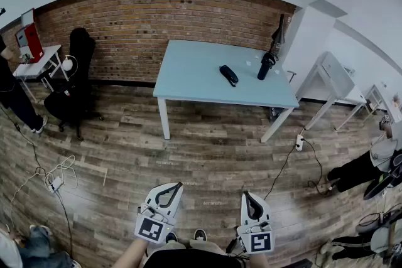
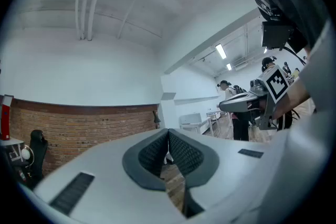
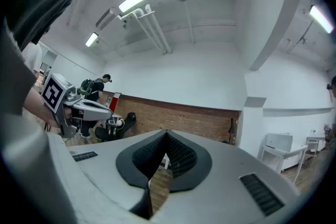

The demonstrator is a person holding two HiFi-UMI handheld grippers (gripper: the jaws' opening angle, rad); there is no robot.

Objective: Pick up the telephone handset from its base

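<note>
Left gripper (image 1: 178, 186), right gripper (image 1: 246, 195) — both closed, empty; telephone (image 1: 228, 75) on table (image 1: 188, 72)

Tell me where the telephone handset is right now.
In the head view, the telephone handset lies right of centre on the light blue table, just left of a black upright object.

the right gripper (image 3: 167, 137) points at a brick wall (image 3: 195, 122), its jaws together with nothing between

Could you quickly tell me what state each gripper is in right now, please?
Left gripper: jaws closed, holding nothing.
Right gripper: jaws closed, holding nothing.
</note>
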